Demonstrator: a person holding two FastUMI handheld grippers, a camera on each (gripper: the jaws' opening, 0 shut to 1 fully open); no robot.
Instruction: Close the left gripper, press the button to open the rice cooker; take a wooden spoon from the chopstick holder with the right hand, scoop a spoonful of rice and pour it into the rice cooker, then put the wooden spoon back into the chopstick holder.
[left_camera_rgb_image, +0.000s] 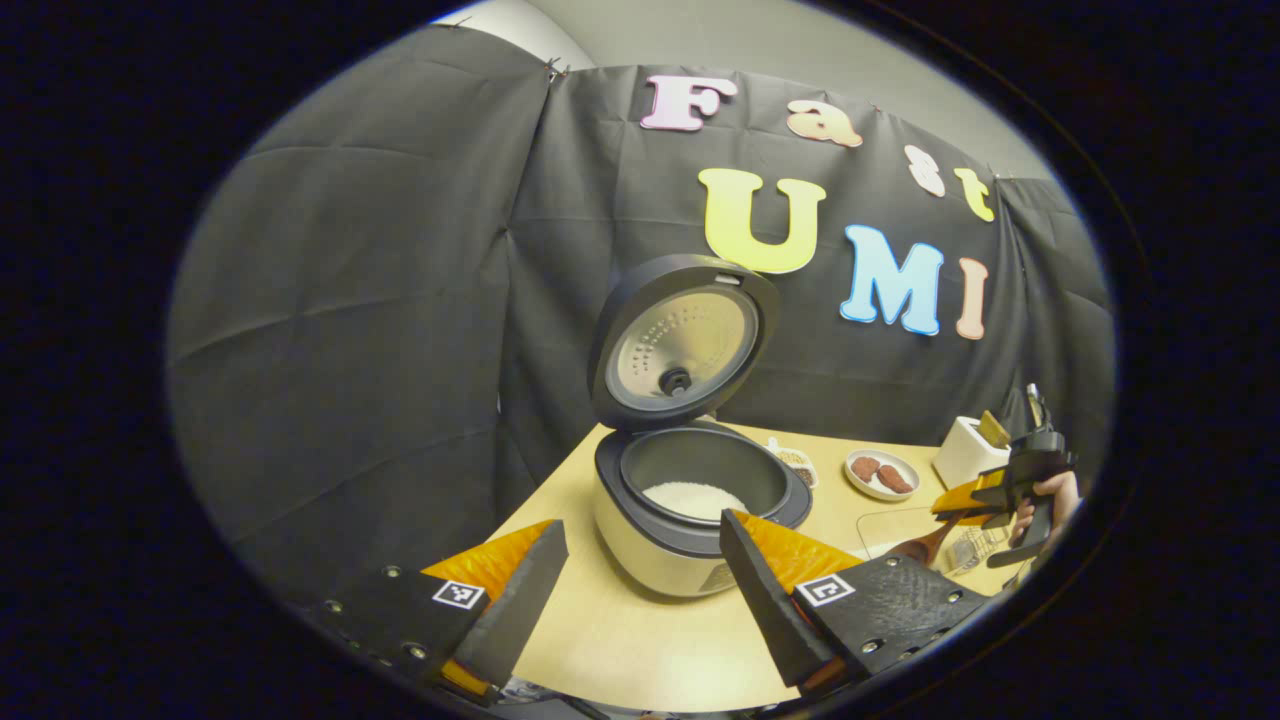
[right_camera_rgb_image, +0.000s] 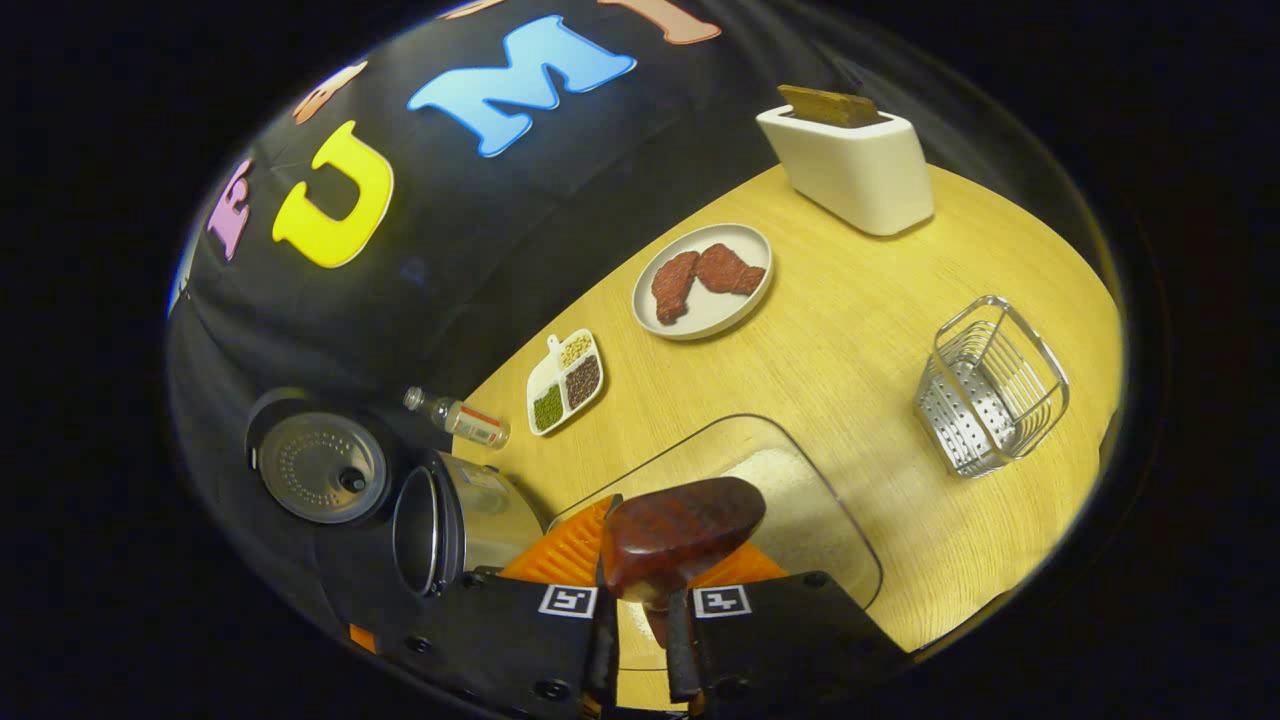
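In the left gripper view we see our left gripper (left_camera_rgb_image: 640, 580) released, its two fingers spread wide apart with nothing between them, hanging just in front of the rice cooker (left_camera_rgb_image: 690, 520). The cooker stands on the pale wooden surface (left_camera_rgb_image: 650, 640) with its lid (left_camera_rgb_image: 683, 340) swung upright, and white rice (left_camera_rgb_image: 695, 498) lies in the bottom of the inner pot. Behind the cooker to the right sit a small divided dish (left_camera_rgb_image: 797, 464) and a plate (left_camera_rgb_image: 881, 474) with two reddish-brown pieces on it, and farther right a white toaster (left_camera_rgb_image: 968, 450). At the right edge of that view a hand (left_camera_rgb_image: 1050, 500) holds the right gripper (left_camera_rgb_image: 985, 497). In the right gripper view we see the right gripper (right_camera_rgb_image: 640, 630) clenched on the wooden spoon (right_camera_rgb_image: 680, 535), both fingers pressing its handle, the dark bowl of the spoon held over a clear tray (right_camera_rgb_image: 800, 480) that carries a scatter of rice. The wire chopstick holder (right_camera_rgb_image: 990, 400) stands on the surface well off to the right of the tray. To the left lies a small bottle (right_camera_rgb_image: 458, 418) on its side near the divided dish (right_camera_rgb_image: 565, 380), with the open cooker (right_camera_rgb_image: 440, 525) below it. The plate (right_camera_rgb_image: 703, 282) and the toaster (right_camera_rgb_image: 850, 160) sit farther back.
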